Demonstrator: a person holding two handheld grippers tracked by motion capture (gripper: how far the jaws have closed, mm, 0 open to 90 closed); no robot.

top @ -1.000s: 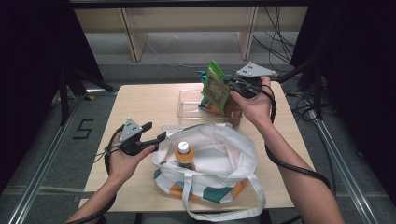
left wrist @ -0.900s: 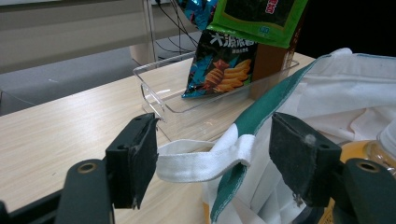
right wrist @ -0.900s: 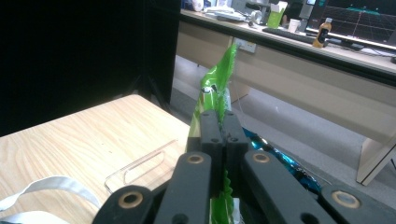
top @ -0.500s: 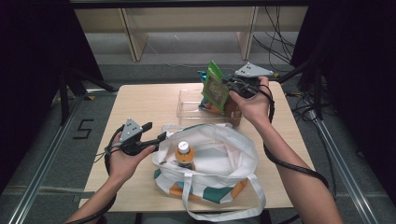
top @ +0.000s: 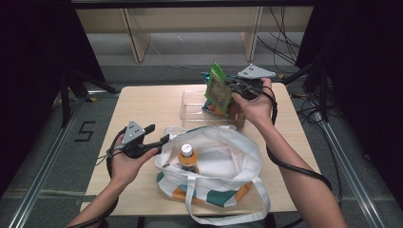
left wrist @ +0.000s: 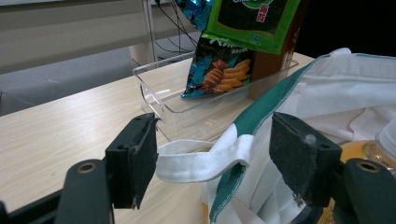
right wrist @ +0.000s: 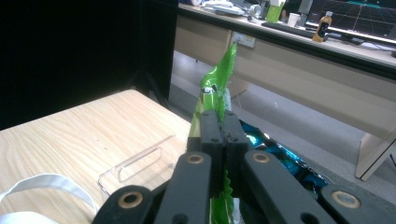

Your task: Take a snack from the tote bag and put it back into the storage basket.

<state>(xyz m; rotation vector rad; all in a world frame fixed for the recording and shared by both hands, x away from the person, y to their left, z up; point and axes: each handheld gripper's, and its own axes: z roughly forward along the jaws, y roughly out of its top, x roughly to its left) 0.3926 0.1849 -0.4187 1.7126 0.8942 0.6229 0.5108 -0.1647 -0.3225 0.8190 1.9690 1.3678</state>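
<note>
Right gripper [top: 231, 86] has its fingers [right wrist: 211, 135] clamped tight on a green snack packet [top: 217, 90], glossy, flat, with dark printed panel, held upright above the far end of a clear plastic tray [top: 195, 105] on the table [top: 142, 104]. Packet's crimped top edge sticks up past the fingers in the right gripper view. A dark chips bag [left wrist: 219, 70] stands in the tray. Left gripper [top: 164, 140] sits wide open, fingers either side of the white tote bag's [top: 228, 156] strap [left wrist: 201, 161], not pinching it. A bottle [top: 187, 156] stands inside the bag.
</note>
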